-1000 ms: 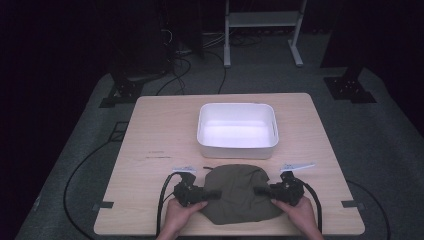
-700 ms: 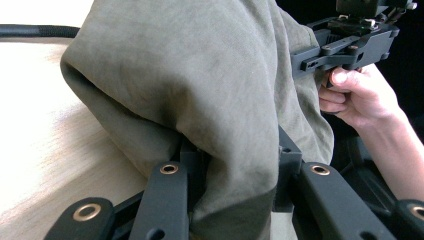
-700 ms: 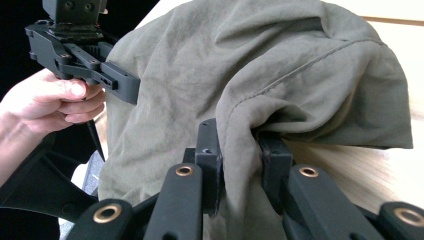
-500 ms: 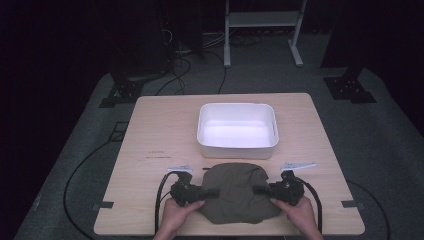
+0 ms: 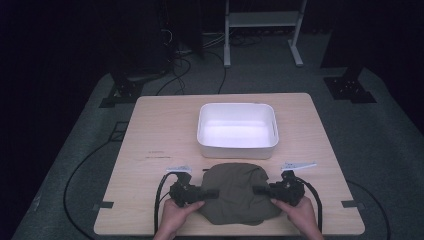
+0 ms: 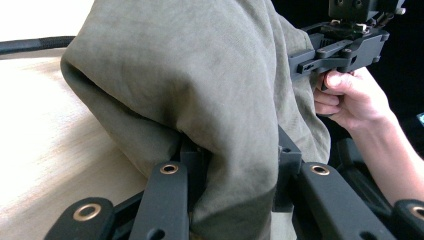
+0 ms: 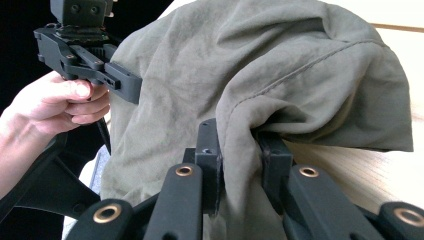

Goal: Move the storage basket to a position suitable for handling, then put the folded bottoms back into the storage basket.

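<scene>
Table (image 5: 150, 145): cloth (image 5: 235, 192) between both grippers.

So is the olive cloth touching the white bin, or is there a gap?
Apart. The high view shows a strip of bare table between the far edge of the olive cloth and the near wall of the white bin.

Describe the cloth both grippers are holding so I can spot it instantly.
On the wooden table, look at the near edge, just in front of the white bin. The olive-green cloth lies crumpled there, pinched between the left gripper and right gripper, the only soft, dark item.
</scene>
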### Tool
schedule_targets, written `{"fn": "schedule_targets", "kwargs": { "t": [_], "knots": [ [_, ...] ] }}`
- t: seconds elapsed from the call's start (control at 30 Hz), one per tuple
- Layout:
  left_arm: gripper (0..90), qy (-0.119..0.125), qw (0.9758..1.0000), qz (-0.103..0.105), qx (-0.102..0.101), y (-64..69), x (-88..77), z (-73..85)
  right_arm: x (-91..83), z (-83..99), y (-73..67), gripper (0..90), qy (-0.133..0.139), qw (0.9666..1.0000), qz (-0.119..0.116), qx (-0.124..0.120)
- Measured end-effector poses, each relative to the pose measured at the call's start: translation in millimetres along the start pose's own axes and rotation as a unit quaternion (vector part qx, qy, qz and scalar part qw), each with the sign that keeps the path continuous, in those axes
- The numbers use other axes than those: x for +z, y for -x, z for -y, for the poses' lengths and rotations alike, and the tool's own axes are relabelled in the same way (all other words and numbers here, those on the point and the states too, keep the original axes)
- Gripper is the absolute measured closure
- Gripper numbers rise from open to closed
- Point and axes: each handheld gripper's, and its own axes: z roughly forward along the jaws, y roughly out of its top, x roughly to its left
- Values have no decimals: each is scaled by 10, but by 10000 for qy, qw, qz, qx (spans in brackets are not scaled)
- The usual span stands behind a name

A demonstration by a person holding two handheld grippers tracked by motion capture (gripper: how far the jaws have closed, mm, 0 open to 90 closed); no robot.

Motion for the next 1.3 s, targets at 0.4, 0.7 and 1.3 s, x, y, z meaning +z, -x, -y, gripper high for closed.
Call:
{"fn": "schedule_targets", "kwargs": {
  "t": [0.4, 0.7, 1.3],
  "knots": [
    [681, 36, 10000, 7, -7, 23, -33, -5, -7, -9, -38, 753, 21, 10000, -12, -9],
    [683, 147, 9998, 125, 26, 120, -73, -123, -120, -118, -96, 753, 122, 9999, -85, -19],
    [692, 364, 9985, 114, 380, 456, -313, -633, -409, -616, -334, 753, 402, 9987, -135, -286]
  ]
}}
